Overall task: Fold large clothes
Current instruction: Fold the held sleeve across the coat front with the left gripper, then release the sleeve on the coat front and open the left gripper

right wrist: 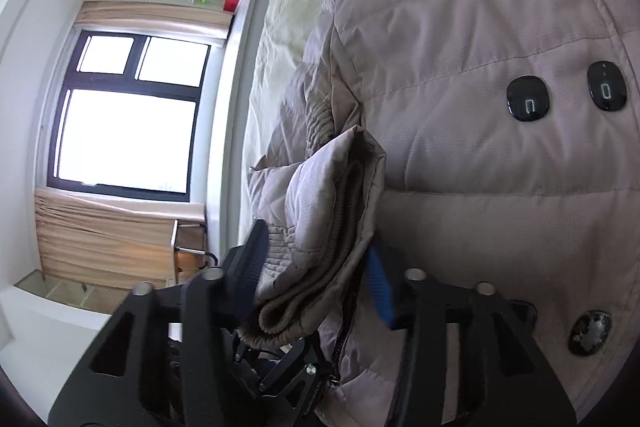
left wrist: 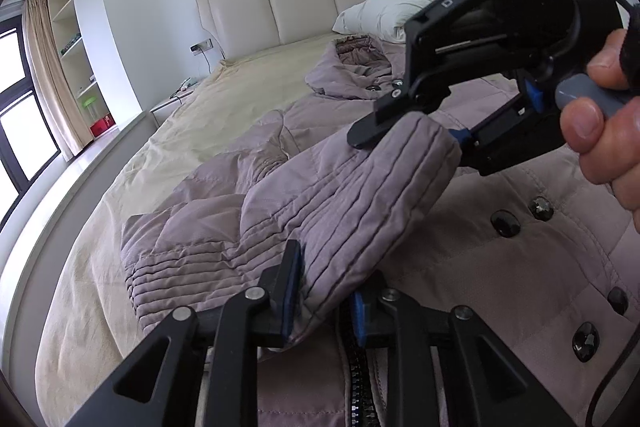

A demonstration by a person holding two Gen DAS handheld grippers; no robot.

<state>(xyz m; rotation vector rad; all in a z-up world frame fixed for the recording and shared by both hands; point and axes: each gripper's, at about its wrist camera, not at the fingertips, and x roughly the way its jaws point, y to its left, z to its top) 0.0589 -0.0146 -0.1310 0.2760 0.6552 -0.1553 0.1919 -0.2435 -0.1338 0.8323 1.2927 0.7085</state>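
A mauve quilted coat (left wrist: pixel 500 267) lies front up on the bed, its dark buttons (right wrist: pixel 526 99) and zipper (left wrist: pixel 360 387) showing. One sleeve (left wrist: pixel 340 195) is lifted across the coat's front. My left gripper (left wrist: pixel 326 301) has the sleeve's middle between its blue pads; the fabric fills the gap and touches both. My right gripper (left wrist: pixel 404 143), held by a hand (left wrist: pixel 600 131), clamps the sleeve's end. In the right wrist view the cuff (right wrist: pixel 332 211) with its knitted lining sits pinched in the right gripper (right wrist: pixel 316 267).
The beige bed sheet (left wrist: pixel 208 115) stretches left of the coat. A padded headboard (left wrist: pixel 296 3) and a white pillow (left wrist: pixel 380 11) stand at the far end. A window (right wrist: pixel 128 115), curtains and wall shelves (left wrist: pixel 76 39) line the left side beyond the bed edge.
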